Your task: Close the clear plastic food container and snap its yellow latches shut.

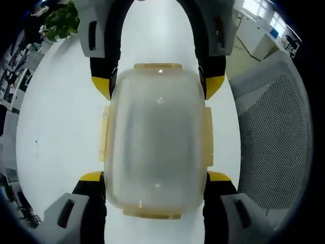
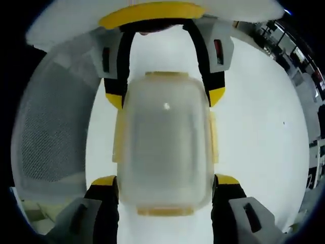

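- We find the left tool [image 1: 156, 177] and right tool [image 2: 166, 180] each clamped on the container [image 1: 157, 140], mid-frame on the tabletop [image 1: 61, 127].
- Lid apparently seated; pressing the yellow latches [image 1: 105, 133] comes next.

Each handheld tool is a two-jaw gripper with pale grey plastic jaw housings, black inner arms and bright yellow fingertip pads. In the left gripper view, the left gripper [image 1: 155, 185] rises from the bottom edge, each grey housing bearing a dark oblong slot. The right gripper [image 2: 165, 188] in the right gripper view has the same grey shells, slots, black arms and yellow tips. Seen from the front, it carries a curved yellow band above its jaws.
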